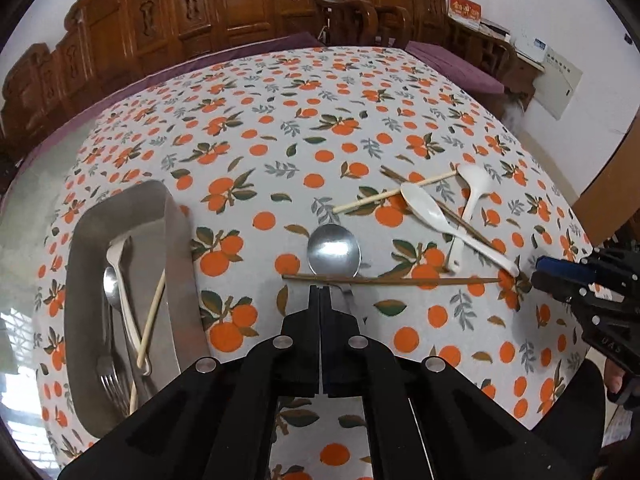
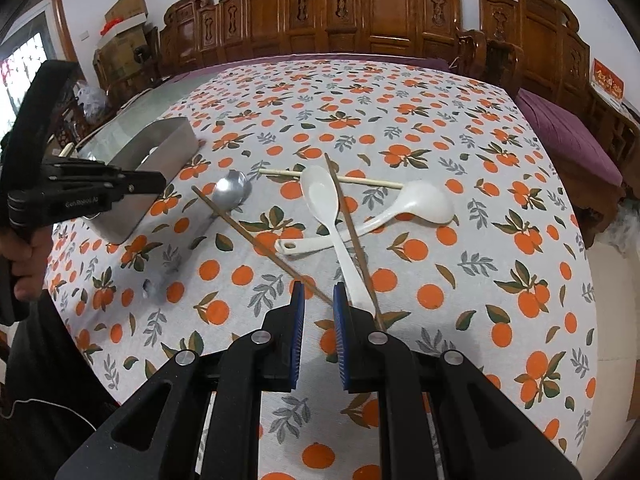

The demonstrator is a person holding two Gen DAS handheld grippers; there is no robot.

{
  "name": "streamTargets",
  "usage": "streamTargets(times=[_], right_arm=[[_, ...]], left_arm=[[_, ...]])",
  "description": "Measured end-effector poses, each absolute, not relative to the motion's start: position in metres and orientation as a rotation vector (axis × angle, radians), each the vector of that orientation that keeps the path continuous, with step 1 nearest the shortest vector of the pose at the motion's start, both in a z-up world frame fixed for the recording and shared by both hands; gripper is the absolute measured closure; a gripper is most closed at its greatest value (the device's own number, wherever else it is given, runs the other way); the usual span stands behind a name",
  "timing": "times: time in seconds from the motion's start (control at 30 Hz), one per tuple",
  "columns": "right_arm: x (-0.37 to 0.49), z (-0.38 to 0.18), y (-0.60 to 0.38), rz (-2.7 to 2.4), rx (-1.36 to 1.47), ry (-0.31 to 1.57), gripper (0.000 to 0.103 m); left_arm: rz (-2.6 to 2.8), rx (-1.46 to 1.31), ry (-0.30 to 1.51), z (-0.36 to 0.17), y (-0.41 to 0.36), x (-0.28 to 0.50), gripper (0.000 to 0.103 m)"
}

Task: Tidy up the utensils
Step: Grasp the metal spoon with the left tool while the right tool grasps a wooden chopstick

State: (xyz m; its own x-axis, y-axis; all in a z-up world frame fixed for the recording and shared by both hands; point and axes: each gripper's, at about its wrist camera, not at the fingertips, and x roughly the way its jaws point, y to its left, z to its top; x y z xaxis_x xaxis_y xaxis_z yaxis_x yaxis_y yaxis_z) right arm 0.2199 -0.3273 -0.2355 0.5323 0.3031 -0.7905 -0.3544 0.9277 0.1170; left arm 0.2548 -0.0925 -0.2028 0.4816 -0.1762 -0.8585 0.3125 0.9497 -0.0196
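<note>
My left gripper is shut on the handle of a metal spoon, whose bowl lies on the tablecloth over a dark chopstick. It shows in the right wrist view too. My right gripper is open, its fingers astride the near end of that dark chopstick. Two white spoons, a second dark chopstick and a pale chopstick lie crossed ahead. A steel tray at the left holds a fork, spoons and a pale chopstick.
The table wears an orange-print cloth. Carved wooden chairs line the far side. A purple cushion lies at the right. The tray also shows in the right wrist view.
</note>
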Motion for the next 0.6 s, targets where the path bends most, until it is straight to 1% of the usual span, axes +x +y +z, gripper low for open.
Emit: streamTargets(times=[0.23, 0.43, 0.5, 0.57, 0.6], right_arm=[[0.229, -0.233, -0.313, 0.432, -0.057, 0.920, 0.087], [0.251, -0.246, -0.278, 0.522, -0.101, 0.938, 0.086], [0.259, -0.252, -0.267, 0.550, -0.114, 0.949, 0.075], [0.267, -0.256, -0.257, 0.576, -0.121, 0.959, 0.072], [0.270, -0.257, -0.254, 0.581, -0.126, 0.964, 0.072]], left_arm=[[-0.300, 0.145, 1.059, -0.219, -0.092, 0.250, 0.103], [-0.301, 0.134, 1.038, -0.210, -0.087, 0.242, 0.103], [-0.300, 0.128, 1.031, -0.207, -0.082, 0.238, 0.103], [-0.298, 0.123, 1.025, -0.204, -0.078, 0.236, 0.103], [-0.298, 0.119, 1.024, -0.202, -0.076, 0.235, 0.103]])
